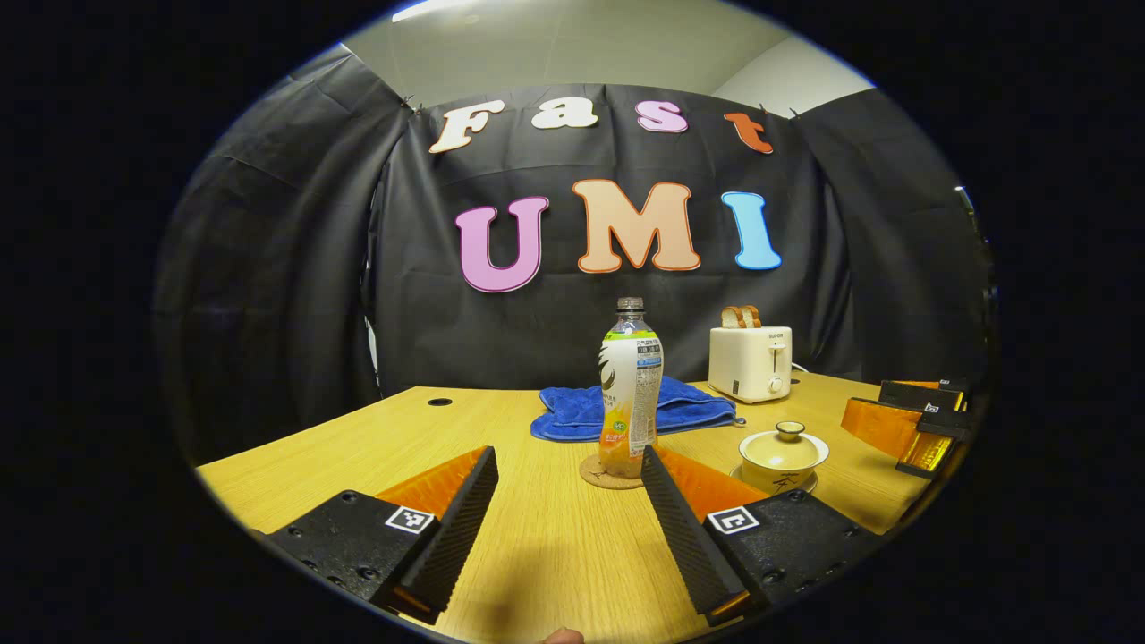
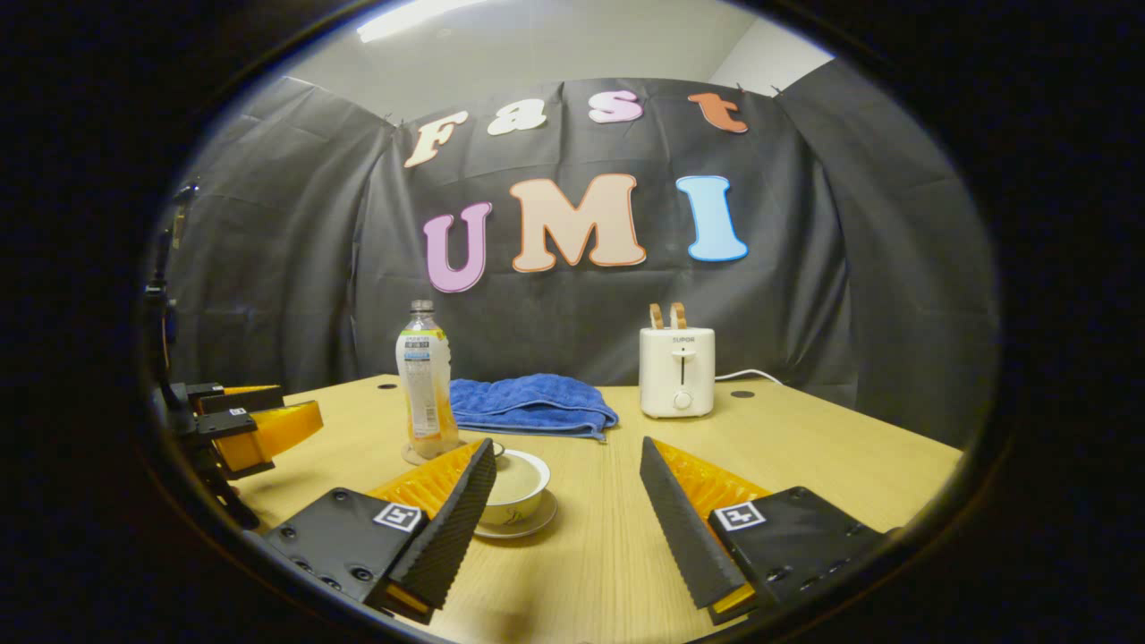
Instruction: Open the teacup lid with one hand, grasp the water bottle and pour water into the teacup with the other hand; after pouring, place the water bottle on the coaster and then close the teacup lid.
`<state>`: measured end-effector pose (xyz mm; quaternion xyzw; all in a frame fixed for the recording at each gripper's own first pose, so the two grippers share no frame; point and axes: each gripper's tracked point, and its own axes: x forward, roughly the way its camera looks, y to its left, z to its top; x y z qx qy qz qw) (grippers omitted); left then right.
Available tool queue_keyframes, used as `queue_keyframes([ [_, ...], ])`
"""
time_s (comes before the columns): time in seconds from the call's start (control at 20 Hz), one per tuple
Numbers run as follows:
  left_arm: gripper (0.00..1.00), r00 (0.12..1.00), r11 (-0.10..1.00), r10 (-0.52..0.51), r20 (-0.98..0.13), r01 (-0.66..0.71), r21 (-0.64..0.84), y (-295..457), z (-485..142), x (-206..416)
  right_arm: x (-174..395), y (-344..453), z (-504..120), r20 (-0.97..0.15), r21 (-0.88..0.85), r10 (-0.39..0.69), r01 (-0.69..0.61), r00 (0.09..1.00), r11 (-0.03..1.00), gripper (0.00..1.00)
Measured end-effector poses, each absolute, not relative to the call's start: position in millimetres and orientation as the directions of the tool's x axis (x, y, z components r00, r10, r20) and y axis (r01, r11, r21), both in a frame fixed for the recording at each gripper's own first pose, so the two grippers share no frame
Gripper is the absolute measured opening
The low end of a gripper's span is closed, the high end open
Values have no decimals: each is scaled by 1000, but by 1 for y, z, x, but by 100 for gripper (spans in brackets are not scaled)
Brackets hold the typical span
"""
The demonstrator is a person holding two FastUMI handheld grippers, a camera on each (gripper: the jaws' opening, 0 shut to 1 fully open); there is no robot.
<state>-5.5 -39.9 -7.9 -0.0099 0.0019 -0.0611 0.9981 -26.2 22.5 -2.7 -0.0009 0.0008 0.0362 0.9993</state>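
Observation:
A clear water bottle [image 1: 631, 385] with a little orange liquid at the bottom stands upright on a round cork coaster [image 1: 608, 472] mid-table. To its right sits a cream teacup [image 1: 782, 458] on a saucer, lid on. My left gripper [image 1: 568, 454] is open just short of the bottle, nothing between its fingers. In the right gripper view the bottle [image 2: 427, 380] stands left of centre, and the lidded teacup [image 2: 521, 487] sits partly behind my right gripper's left finger. My right gripper [image 2: 567, 444] is open and holds nothing. Each gripper shows at the edge of the other's view [image 1: 917, 419] [image 2: 246, 425].
A folded blue towel [image 1: 644, 407] [image 2: 530, 404] lies behind the bottle. A white toaster [image 1: 750, 362] [image 2: 677, 369] with bread in its slots stands at the back right, its cord trailing. The wooden table [image 1: 537, 537] has cable holes near the back edge.

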Motion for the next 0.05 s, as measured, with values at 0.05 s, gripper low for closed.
queue_keyframes([
  [0.05,93,993,992,-122,-4,122,-22,-40,-9,-5,-26,22,-2,-1,-2,72,-72,997,997,100],
])
